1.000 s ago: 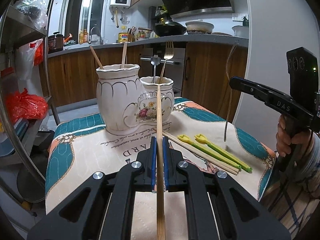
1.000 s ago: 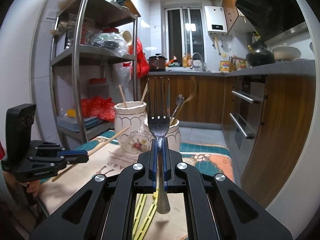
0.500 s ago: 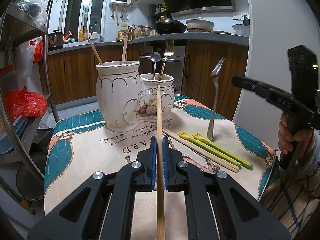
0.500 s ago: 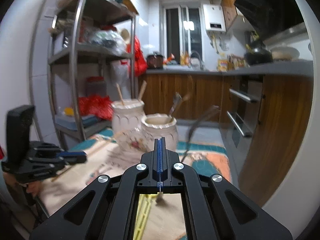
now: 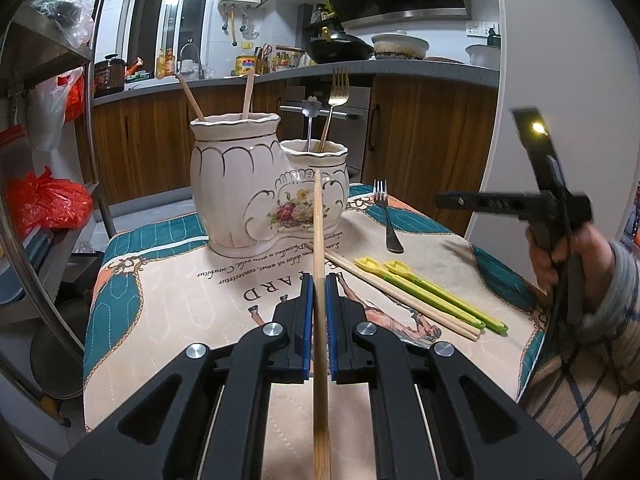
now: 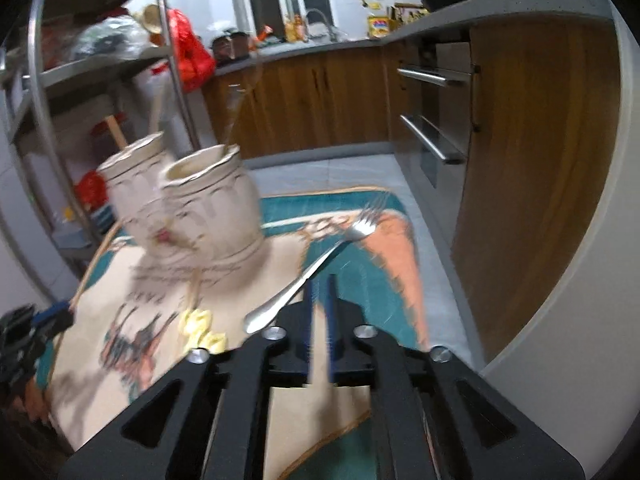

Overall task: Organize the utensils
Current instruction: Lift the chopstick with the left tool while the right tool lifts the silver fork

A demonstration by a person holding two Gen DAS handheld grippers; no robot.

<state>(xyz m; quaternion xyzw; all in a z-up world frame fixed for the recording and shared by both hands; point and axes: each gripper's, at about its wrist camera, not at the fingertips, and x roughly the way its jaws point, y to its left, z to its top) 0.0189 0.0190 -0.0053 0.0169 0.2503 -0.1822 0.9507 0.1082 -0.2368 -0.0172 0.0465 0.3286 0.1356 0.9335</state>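
Note:
My left gripper (image 5: 318, 284) is shut on a wooden chopstick (image 5: 319, 248) that points toward the white double ceramic holder (image 5: 256, 192). The tall pot holds two wooden chopsticks, the short pot a spoon and a gold fork (image 5: 338, 92). A steel fork (image 5: 387, 216) lies flat on the mat right of the holder; it also shows in the right wrist view (image 6: 320, 268). My right gripper (image 6: 320, 288) is slightly open and empty just above the fork's handle; it also shows in the left wrist view (image 5: 452, 201). The holder (image 6: 192, 204) looks blurred in the right wrist view.
Two yellow-green chopsticks (image 5: 432, 294) and a wooden chopstick pair (image 5: 392, 294) lie on the printed table mat (image 5: 168, 292). A metal shelf rack (image 6: 100, 72) stands left of the table. Wooden kitchen cabinets (image 6: 328, 96) and an oven stand behind.
The steel fork has left my right gripper and dropped onto the mat. My right gripper has opened a little and tilted downward. My left gripper keeps its chopstick, almost still.

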